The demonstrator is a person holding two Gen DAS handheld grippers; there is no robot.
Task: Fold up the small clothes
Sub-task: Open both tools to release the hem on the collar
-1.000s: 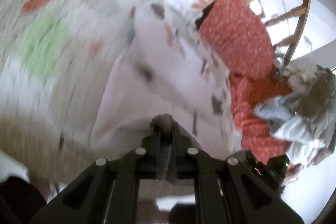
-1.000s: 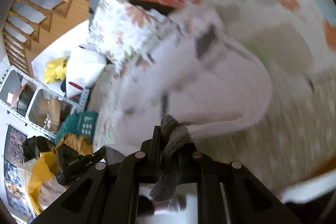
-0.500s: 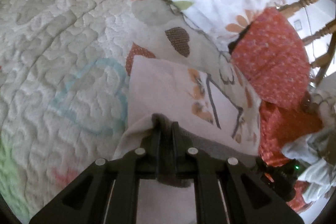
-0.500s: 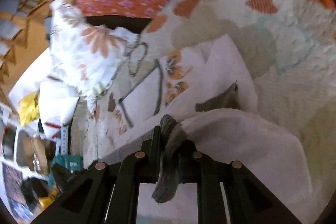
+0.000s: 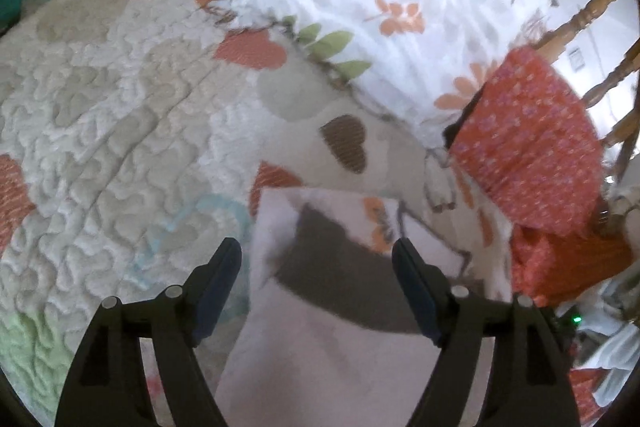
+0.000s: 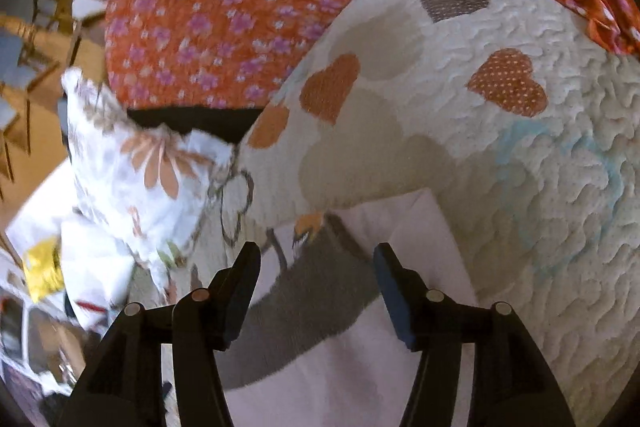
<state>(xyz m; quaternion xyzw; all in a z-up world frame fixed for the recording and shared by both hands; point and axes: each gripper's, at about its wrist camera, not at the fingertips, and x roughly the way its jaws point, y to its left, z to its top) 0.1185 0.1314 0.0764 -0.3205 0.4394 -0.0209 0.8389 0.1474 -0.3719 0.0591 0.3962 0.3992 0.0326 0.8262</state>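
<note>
A small white garment with a grey band and orange print lies folded on the heart-patterned quilt. My left gripper is open just above its near part, fingers either side of the grey band, holding nothing. In the right wrist view the same garment lies below my right gripper, which is open and empty over the grey band. The quilt spreads to the right.
A floral white pillow and an orange flowered pillow lie at the quilt's far edge, with wooden chair spindles behind. Crumpled pale clothes sit at the right. The right wrist view shows the orange pillow and floor clutter.
Both grippers were shut on the garment's grey edge and carried it forward over itself. Now both have opened and let go, and the garment lies folded on the quilt.
</note>
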